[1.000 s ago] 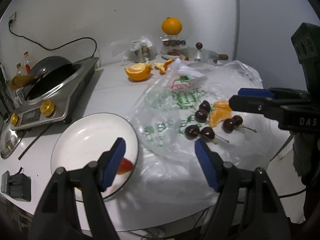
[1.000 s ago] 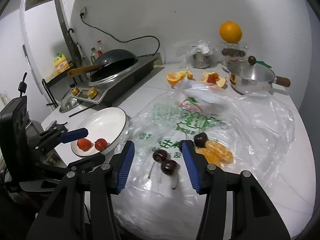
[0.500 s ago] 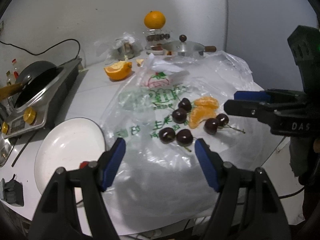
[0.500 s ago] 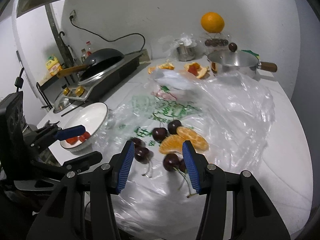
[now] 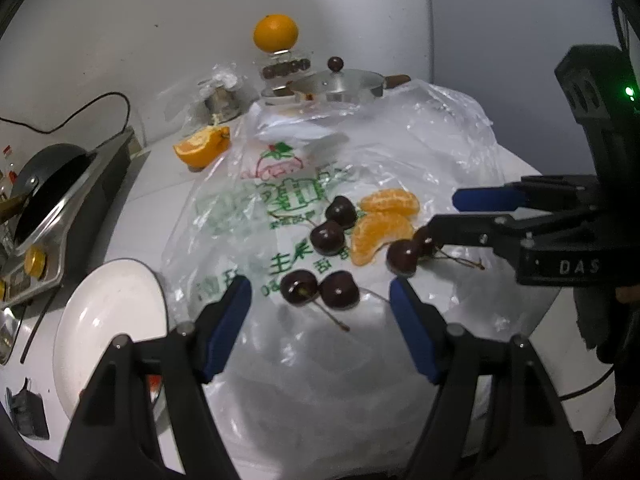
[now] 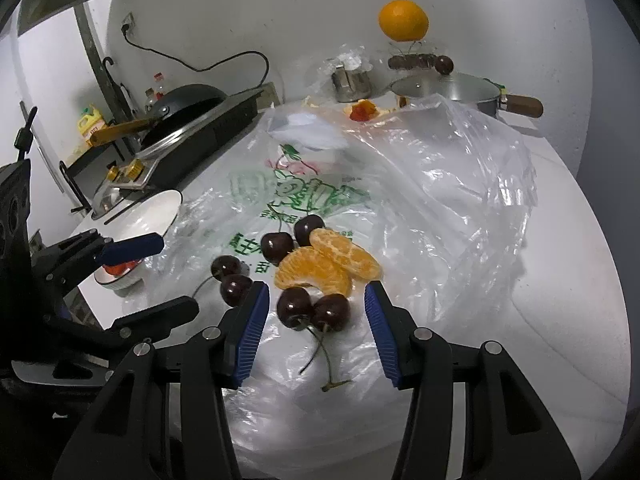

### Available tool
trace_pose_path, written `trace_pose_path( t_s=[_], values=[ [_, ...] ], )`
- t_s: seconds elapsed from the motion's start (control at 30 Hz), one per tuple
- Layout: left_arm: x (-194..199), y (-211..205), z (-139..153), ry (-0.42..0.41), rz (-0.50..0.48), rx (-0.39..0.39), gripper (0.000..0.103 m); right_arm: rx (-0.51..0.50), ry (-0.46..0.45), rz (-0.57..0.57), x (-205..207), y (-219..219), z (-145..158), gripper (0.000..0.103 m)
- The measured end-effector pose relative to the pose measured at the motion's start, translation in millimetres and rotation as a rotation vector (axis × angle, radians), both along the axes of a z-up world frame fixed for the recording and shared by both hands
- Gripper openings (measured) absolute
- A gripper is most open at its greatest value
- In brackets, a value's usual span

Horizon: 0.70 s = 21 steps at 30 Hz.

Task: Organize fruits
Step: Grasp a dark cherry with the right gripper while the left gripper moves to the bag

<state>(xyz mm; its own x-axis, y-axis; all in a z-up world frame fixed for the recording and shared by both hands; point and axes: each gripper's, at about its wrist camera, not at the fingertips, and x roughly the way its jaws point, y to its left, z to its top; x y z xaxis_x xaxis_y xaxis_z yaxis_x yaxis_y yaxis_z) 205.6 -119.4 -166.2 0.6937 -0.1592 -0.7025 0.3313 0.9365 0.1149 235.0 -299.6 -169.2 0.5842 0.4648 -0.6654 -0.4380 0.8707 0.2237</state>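
Note:
Several dark cherries [image 5: 339,290] and two peeled orange segments [image 5: 380,228] lie on a clear plastic bag [image 5: 360,360]. My left gripper [image 5: 320,296] hovers open just short of a stemmed cherry pair [image 5: 299,288], touching nothing. My right gripper [image 6: 315,300] is open too. Another cherry pair [image 6: 312,310] lies between its blue fingertips [image 6: 258,300], and the pads stand clear of it. The orange segments [image 6: 320,268] sit just beyond. The right gripper [image 5: 452,216] reaches in from the right in the left wrist view. A white plate [image 5: 100,320] at the left holds red fruit pieces [image 6: 118,268].
A whole orange [image 5: 276,33] tops a glass stand by the back wall, beside a lidded steel pot [image 5: 340,84]. A cut orange half [image 5: 202,148] lies behind the bag. An induction cooker with a black pan [image 5: 52,184] fills the left side. The table edge runs close in front.
Both grippers have closed in on the fruit pile. The left one swung right, away from the plate. The right one sank toward the nearest cherry pair. Neither pair of jaws changed width.

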Motion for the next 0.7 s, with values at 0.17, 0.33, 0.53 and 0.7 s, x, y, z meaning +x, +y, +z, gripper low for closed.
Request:
trace_pose_path(
  t_s=[0.17,0.33,0.53,0.7],
  values=[
    [12.5,4.8,-2.8,-0.002,-0.001,-0.029,0.072,-0.023,0.001,0.008,1.8,-3.8,-6.1,0.045],
    [15.0,10.2,-6.8,0.012,-0.021,0.007,0.071,-0.012,-0.019,0.025,-0.5,-6.2,-2.7,0.044],
    [10.2,26.8,-7.5,0.014,0.005,0.007,0.071,-0.009,-0.051,0.118,-6.6,22.4,5.3,0.044],
    [3.7,42.6,-3.1,0.002,0.025,-0.011,0.071,-0.069,-0.048,0.192,-8.4,61.7,-2.1,0.041]
  ],
)
